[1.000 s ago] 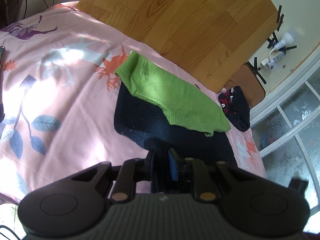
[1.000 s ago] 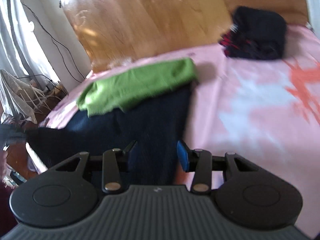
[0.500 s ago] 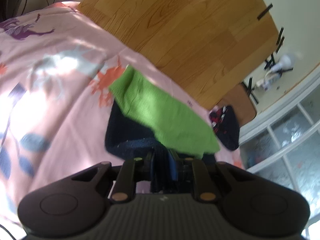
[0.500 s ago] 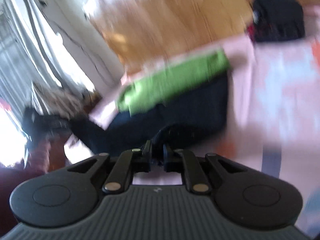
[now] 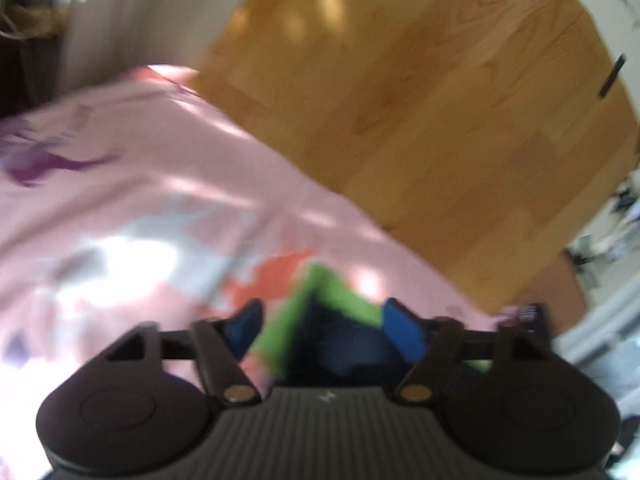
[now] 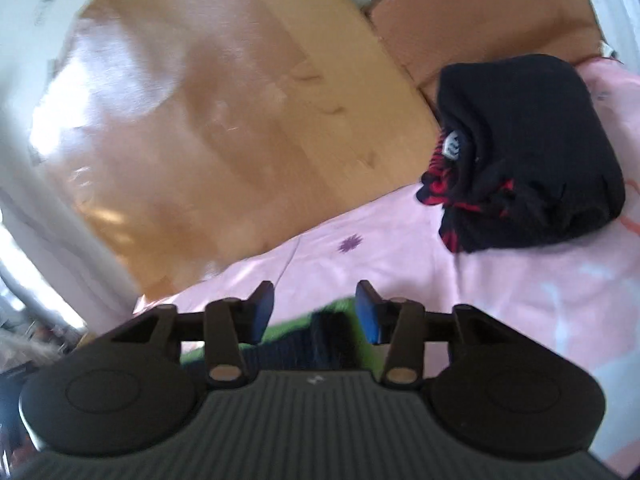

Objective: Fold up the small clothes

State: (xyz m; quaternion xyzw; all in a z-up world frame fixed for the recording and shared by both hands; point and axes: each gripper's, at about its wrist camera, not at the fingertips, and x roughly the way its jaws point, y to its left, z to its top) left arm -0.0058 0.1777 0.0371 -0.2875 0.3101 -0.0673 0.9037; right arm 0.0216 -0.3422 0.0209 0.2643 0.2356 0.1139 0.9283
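A dark navy garment point(image 5: 340, 344) lies on the pink bedsheet point(image 5: 152, 184) with a green knitted piece point(image 5: 332, 292) at its far edge. My left gripper point(image 5: 322, 326) hovers over the navy cloth, its jaws opening with blue pads apart and the cloth loose below them. In the right wrist view the same navy garment point(image 6: 316, 340) and green piece point(image 6: 288, 326) show just under my right gripper point(image 6: 314, 306), whose jaws are opening too, with no pad pressing on cloth. Both views are blurred.
A folded black garment with red pattern point(image 6: 528, 152) sits on the sheet at the far right. A wooden headboard point(image 5: 420, 100) stands behind the bed. A brown cushion point(image 6: 480, 12) lies behind the black bundle.
Both grippers were shut on the navy cloth half a second ago and have let it go. Both have swept toward the headboard, carrying the navy edge up to the green piece.
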